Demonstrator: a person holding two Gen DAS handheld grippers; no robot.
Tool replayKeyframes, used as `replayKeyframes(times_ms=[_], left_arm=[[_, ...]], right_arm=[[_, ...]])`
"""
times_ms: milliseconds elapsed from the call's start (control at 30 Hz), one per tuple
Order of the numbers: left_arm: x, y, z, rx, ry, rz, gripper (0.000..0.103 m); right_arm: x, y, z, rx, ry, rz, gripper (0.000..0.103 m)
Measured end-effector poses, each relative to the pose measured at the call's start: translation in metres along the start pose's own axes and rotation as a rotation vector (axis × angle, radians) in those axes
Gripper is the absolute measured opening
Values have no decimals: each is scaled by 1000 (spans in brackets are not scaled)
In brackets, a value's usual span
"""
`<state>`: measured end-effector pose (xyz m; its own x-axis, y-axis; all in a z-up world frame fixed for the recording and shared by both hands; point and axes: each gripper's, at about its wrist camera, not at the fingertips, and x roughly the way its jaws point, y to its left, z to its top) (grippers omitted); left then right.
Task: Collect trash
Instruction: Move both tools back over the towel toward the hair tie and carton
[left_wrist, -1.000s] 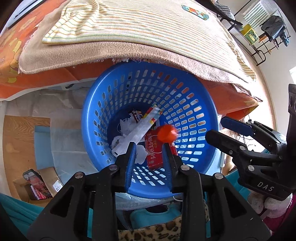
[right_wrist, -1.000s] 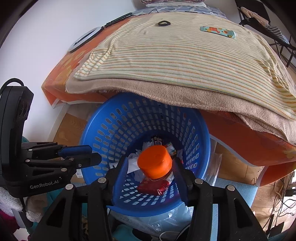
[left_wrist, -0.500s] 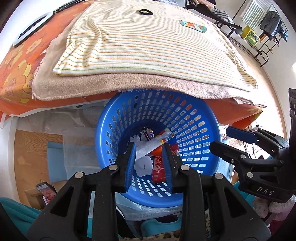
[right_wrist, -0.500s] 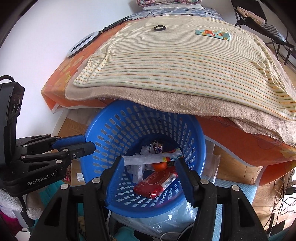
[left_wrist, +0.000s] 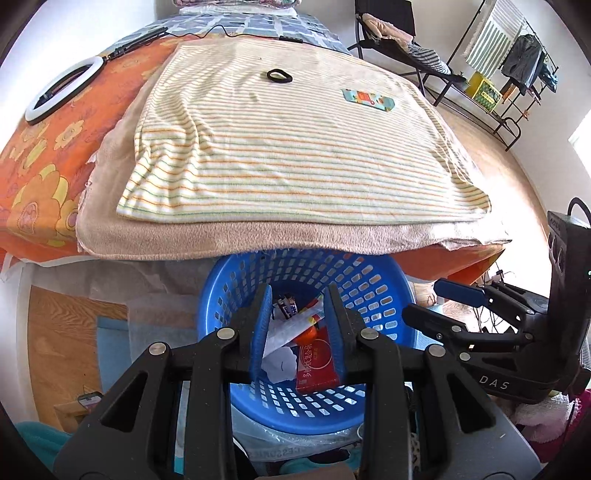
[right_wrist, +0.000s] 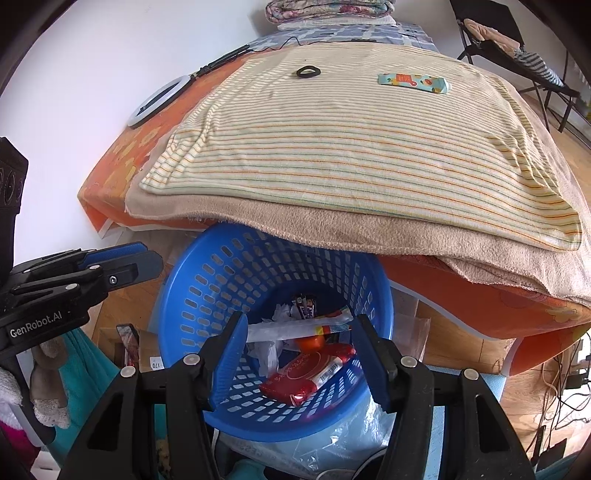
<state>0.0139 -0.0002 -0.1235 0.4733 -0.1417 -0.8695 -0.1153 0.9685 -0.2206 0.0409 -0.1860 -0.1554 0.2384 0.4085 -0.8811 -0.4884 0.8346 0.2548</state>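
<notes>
**Orange cap released into basket; both grippers pulled back toward bed level**

A second earlier the right gripper (right_wrist: 299, 354) held an orange cap between its fingers over the blue laundry basket (right_wrist: 192, 295). The cap (right_wrist: 310, 342) then lay loose inside the basket, and the right jaws stood spread wide with nothing between them. Both cameras had risen and backed off, so far more of the bed showed. The left gripper (left_wrist: 297, 332) was also empty, its jaws apart with a narrower gap.

Basket contents: red wet-wipe pack (right_wrist: 308, 373), long clear wrapper (right_wrist: 295, 326), crumpled white paper (left_wrist: 279, 363), small dark candy wrapper (right_wrist: 304, 306).

Judgement: this drop was finished; collection was not.

On the striped towel (left_wrist: 288, 147) there remained a colourful flat packet (left_wrist: 367, 99), probably trash, and a black hair tie (left_wrist: 279, 75), doubtful. Both were well apart from the grippers, across the bed. The tan blanket (right_wrist: 369, 229) overhung the basket's far rim, narrowing the opening. A ring light (left_wrist: 55, 92) lay on the orange sheet.
</notes>
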Motion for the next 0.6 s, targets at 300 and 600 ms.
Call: replayKeyframes(times_ms=[300, 600], left_arm=[[-23, 5, 28, -30, -120, 22, 56], [-21, 6, 51, -11, -125, 0, 56]], right_arm=[[-11, -11, 14, 24, -41, -22, 63], [-23, -18, 34, 20, -94, -54, 72]])
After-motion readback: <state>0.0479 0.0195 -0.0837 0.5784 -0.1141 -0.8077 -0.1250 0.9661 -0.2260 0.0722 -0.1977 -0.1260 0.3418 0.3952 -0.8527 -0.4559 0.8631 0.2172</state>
